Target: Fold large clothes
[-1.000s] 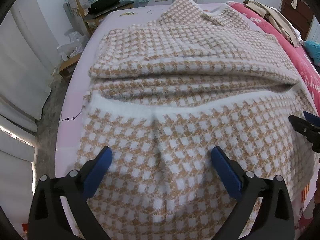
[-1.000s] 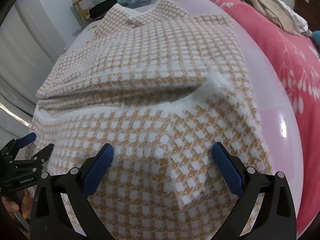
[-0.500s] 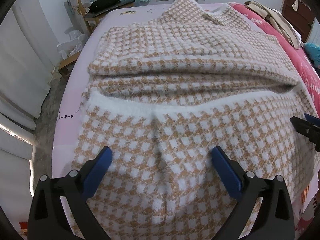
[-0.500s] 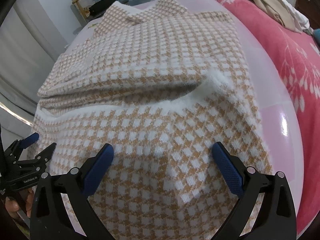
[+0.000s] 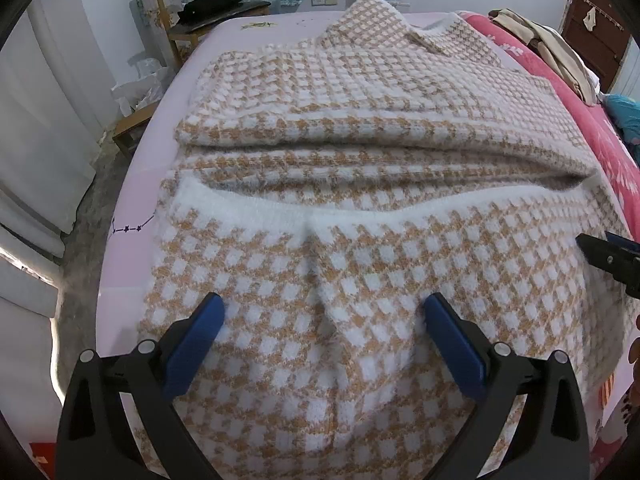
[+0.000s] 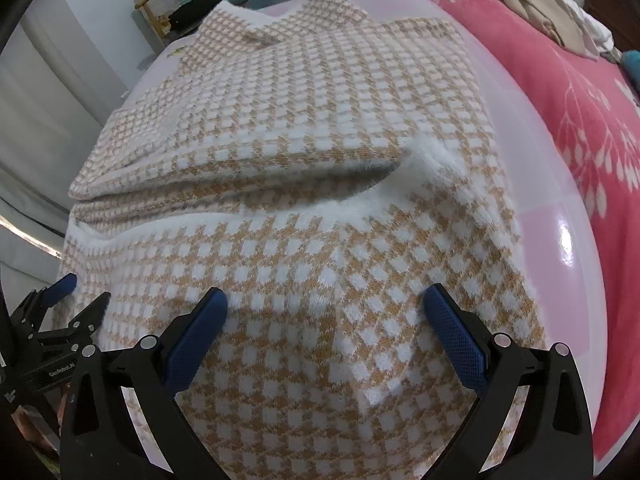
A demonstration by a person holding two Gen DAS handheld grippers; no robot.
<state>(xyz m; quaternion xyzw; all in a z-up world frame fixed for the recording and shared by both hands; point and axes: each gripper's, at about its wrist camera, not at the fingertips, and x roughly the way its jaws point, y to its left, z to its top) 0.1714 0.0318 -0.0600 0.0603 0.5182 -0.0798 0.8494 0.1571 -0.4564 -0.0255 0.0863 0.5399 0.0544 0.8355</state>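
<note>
A large tan-and-white houndstooth knit garment (image 5: 380, 120) lies spread on the pink bed sheet (image 5: 132, 248), collar at the far end. Its near part is folded back, showing a fuzzy white hem band (image 5: 360, 208) across the middle. My left gripper (image 5: 324, 308) is open just above the near fabric, with cloth spanning the gap between its blue pads. My right gripper (image 6: 325, 300) is open in the same way over the garment (image 6: 320, 128) on its right side. The left gripper (image 6: 84, 294) shows open at the left edge of the right wrist view. The right gripper (image 5: 600, 248) peeks in at the right.
A red floral blanket (image 6: 580, 120) covers the bed's right side, with beige clothes (image 5: 560, 52) piled at its far end. A wooden chair (image 5: 208, 20) holding dark items stands beyond the bed's far left corner. White doors (image 5: 40, 120) line the left wall.
Both views have drifted only slightly over the garment. The grippers stay open and the garment has not moved.
</note>
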